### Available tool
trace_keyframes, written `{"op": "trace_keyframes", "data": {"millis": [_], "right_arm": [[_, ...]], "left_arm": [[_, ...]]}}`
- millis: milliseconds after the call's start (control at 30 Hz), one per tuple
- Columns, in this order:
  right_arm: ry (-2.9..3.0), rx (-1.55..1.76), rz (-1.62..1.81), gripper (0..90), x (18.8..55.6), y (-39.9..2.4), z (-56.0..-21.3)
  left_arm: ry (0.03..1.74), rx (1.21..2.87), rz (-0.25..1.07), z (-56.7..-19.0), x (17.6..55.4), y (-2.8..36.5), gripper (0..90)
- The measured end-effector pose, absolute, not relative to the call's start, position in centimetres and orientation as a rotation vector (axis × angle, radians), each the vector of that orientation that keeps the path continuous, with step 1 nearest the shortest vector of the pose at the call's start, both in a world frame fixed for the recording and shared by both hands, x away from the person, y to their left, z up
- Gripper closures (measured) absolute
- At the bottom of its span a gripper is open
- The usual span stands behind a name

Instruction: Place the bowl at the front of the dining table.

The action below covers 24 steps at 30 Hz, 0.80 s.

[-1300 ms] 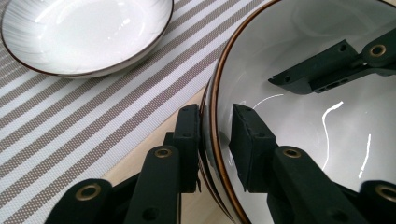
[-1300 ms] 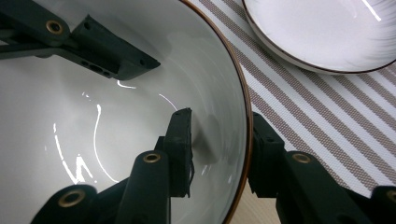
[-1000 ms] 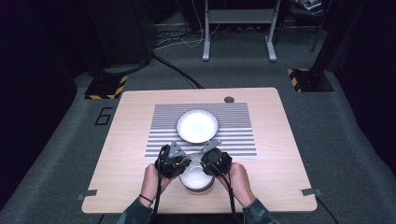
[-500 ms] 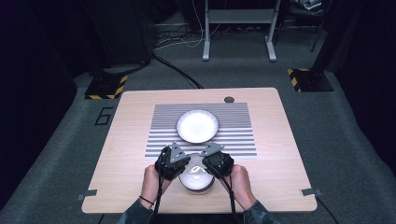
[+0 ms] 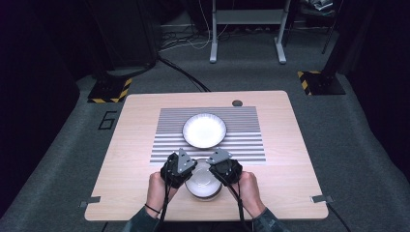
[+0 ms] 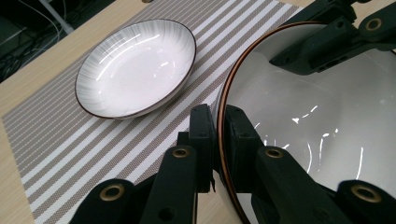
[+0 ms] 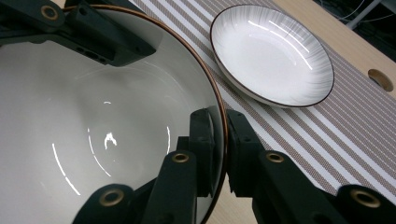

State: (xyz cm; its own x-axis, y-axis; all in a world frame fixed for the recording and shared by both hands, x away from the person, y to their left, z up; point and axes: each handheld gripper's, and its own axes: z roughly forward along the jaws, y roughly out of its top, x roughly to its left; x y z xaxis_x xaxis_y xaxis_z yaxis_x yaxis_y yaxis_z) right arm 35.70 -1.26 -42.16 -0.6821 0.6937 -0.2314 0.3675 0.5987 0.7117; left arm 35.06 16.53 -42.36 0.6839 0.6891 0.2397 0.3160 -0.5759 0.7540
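Note:
A white bowl (image 5: 203, 181) with a brown rim is held above the table's near edge between both grippers. My left gripper (image 5: 179, 166) is shut on its left rim, and my right gripper (image 5: 223, 166) is shut on its right rim. In the left gripper view the jaws pinch the bowl's rim (image 6: 219, 126), with the bowl (image 6: 317, 121) filling the right side. In the right gripper view the bowl (image 7: 93, 121) lies to the left, its rim clamped between the jaws. A shallow white plate (image 5: 204, 130) with a dark rim rests on the striped placemat (image 5: 241, 130).
The wooden table (image 5: 125, 145) has a round cable hole (image 5: 237, 103) at its far edge. The plate (image 6: 135, 67) sits just beyond the bowl on the mat, also visible as the plate (image 7: 273, 53) in the right gripper view. Dark floor and a desk frame lie beyond.
Both grippers and the bowl have shifted slightly toward the far side, closer to the placemat's near edge. The plate has not moved.

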Motion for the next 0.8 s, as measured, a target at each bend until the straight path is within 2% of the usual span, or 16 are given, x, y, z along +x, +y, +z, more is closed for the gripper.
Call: {"op": "trace_keyframes", "data": {"millis": [800], "right_arm": [[2.264, 0.798, 0.938, 84.8, 34.9, -1.6, -40.5]], "left_arm": [[0.729, 2.157, 0.767, -40.5, 34.4, 16.4, 82.2]]}}
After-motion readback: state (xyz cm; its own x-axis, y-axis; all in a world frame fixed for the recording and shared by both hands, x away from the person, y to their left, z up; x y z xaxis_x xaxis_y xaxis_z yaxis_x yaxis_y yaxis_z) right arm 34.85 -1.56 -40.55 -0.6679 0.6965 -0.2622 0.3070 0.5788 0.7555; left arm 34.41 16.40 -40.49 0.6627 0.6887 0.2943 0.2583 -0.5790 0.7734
